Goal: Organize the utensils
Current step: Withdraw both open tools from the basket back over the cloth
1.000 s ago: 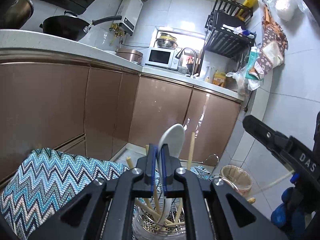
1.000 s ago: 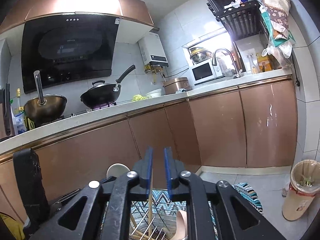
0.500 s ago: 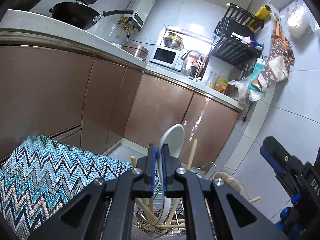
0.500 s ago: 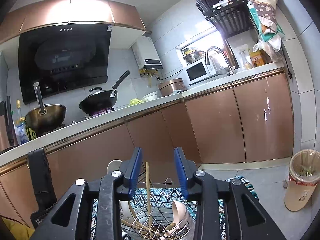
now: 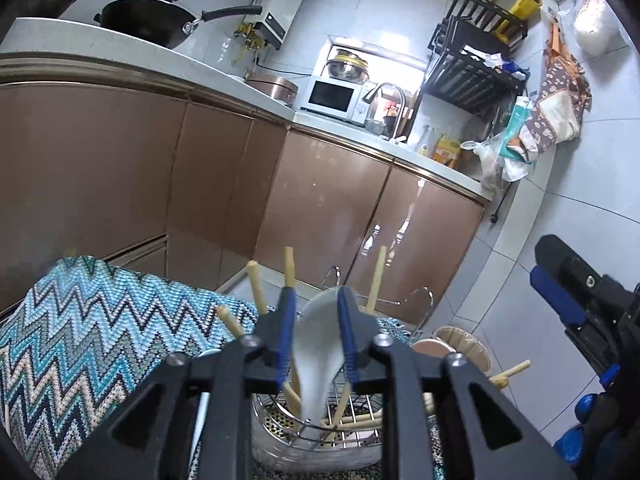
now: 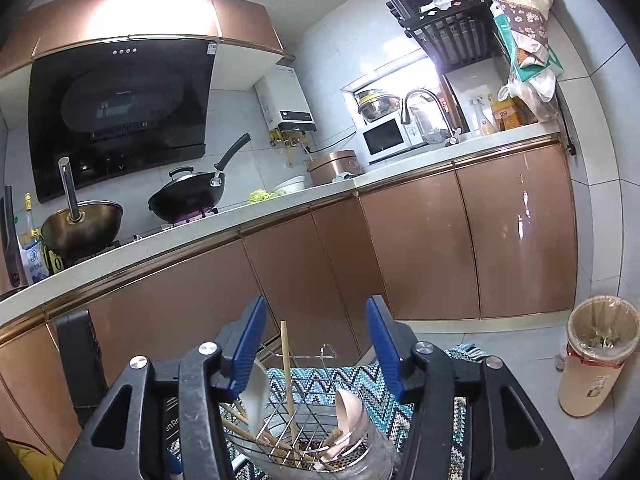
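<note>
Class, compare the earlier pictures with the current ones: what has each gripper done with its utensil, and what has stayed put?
The left gripper is opening and has let go of the white spoon, now lower in the holder. The right gripper is opening too, having released the chopstick, which stands free. The holder and the zigzag cloth stayed put.

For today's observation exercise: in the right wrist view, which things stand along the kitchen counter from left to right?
Brass-coloured pot → black wok → white bowl → copper rice cooker → white microwave → tap → yellow bottle.
</note>
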`<state>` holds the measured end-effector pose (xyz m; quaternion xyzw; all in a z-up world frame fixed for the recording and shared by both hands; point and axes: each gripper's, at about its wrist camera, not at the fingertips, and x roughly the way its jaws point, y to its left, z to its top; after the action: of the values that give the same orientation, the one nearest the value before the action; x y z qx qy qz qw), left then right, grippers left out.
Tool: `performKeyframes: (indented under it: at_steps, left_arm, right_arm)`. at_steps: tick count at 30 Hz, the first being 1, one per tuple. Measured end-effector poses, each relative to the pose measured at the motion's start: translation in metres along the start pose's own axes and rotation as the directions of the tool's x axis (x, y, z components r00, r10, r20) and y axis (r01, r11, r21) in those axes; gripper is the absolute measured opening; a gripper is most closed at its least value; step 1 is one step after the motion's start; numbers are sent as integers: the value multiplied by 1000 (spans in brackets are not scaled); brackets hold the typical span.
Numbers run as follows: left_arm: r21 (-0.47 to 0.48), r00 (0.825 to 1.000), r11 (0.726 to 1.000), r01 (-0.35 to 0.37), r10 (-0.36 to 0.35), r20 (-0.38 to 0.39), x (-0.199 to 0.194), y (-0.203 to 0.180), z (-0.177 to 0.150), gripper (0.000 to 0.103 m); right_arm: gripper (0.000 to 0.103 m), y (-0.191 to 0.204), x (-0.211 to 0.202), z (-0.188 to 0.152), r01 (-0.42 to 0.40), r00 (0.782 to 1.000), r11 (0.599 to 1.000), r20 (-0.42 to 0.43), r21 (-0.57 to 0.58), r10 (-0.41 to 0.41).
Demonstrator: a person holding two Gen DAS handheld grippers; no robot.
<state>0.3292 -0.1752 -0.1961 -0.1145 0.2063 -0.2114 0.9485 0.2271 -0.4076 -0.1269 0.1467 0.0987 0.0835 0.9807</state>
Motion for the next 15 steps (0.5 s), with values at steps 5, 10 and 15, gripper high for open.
performKeyframes:
  at_steps: [5,10,15]
  left_arm:
    - [29,1000,1000,-3,3,-11,-6,-5,0,29]
    - [39,1000,999,-7,8,-24,-12,-8,0,34]
    - [43,999,999,-21,22,-23,-23,-11,2,47]
  right_arm:
    - [59,5,-6,1,14,1000,1000,-10,-8,-14]
    - [60,13,-12,3,21,1000,999,-16,-28,-22]
    - [60,21,-25,9,30,1000,999,-1,-37,-30]
